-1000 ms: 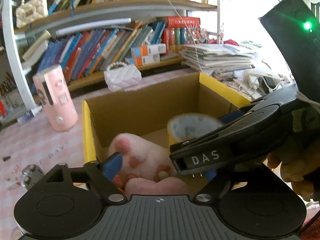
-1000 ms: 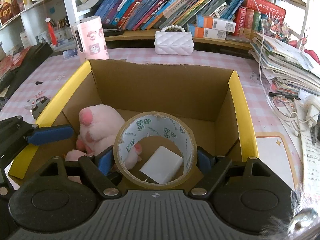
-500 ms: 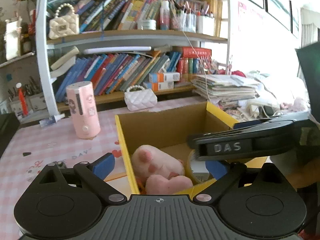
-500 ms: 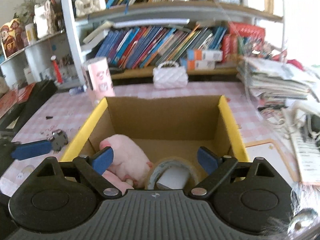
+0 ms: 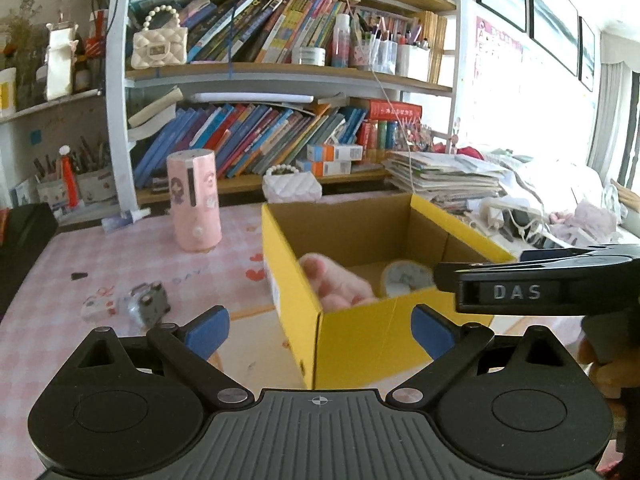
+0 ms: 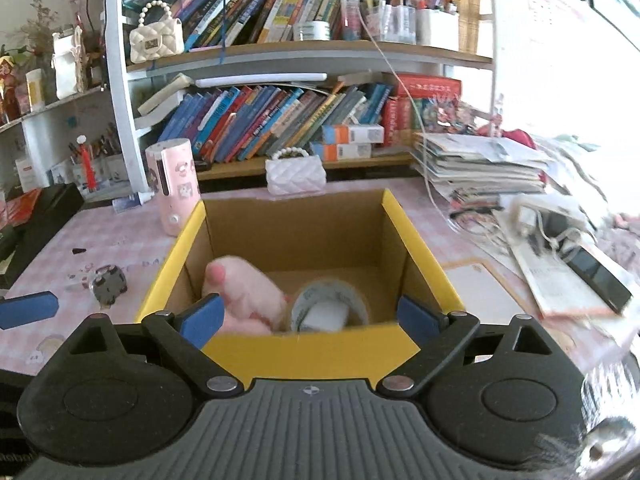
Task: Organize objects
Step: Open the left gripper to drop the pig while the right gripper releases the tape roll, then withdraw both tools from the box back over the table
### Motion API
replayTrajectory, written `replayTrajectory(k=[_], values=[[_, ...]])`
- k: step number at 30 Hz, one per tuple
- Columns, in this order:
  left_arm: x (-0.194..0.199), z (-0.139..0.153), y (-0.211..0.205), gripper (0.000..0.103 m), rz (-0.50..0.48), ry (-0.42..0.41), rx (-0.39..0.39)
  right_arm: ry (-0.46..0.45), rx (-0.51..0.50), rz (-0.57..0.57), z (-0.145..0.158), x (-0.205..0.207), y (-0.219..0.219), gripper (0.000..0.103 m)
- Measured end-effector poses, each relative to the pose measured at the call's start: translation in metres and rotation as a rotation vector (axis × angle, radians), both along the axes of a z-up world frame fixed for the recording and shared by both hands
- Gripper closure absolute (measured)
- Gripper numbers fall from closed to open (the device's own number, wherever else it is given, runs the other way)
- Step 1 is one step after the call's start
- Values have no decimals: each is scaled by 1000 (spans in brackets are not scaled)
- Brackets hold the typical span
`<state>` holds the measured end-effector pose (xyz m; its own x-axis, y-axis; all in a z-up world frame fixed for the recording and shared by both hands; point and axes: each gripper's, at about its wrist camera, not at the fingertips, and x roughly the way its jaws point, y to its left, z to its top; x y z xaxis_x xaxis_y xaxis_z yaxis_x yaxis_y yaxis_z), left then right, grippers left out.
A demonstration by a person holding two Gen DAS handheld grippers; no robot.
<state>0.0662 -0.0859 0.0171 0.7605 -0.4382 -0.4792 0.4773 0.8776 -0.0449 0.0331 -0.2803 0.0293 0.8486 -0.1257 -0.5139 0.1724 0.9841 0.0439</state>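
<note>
Already, in the left wrist view, the yellow cardboard box (image 5: 360, 332) on the pink checked tabletop (image 5: 120, 248) holds a pink plush toy (image 5: 334, 280) and a roll of tape (image 5: 402, 278). The left hand-held gripper (image 5: 320, 328) is spread wide and empty, short of the box's near corner. The right hand-held gripper (image 5: 536, 280) crosses in from the right edge of this view, with part of a hand (image 5: 600, 368) below it. Still out on the tabletop are a small grey gadget (image 5: 146, 306) and a pink cylinder (image 5: 196, 200), so the tidying looks partly done, judging by what lies loose.

From the right wrist view, the same gripper (image 6: 310, 316) is opening, with nothing between its jaws; it hangs over the box's near wall (image 6: 312, 356). This view looks straight into the box and shows a white block (image 6: 324, 316) inside the tape roll (image 6: 330, 304), beside the plush toy (image 6: 244, 292), which the left view does not reveal. It also shows a dark phone (image 6: 598, 272) among papers (image 6: 480, 160) to the right.
</note>
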Motion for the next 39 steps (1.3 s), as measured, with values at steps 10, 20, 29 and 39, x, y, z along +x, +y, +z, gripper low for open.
replayTrajectory(k=[10, 20, 29, 39], values=[[-29, -19, 43, 4, 9, 93, 55, 100, 34, -63, -22, -46, 40, 7], [-53, -28, 76, 4, 23, 136, 95, 159, 76, -52, -39, -77, 79, 7], [-71, -30, 113, 4, 92, 154, 114, 187, 99, 4, -47, -85, 115, 7], [-80, -28, 157, 4, 203, 161, 101, 198, 85, 114, -47, -80, 159, 7]])
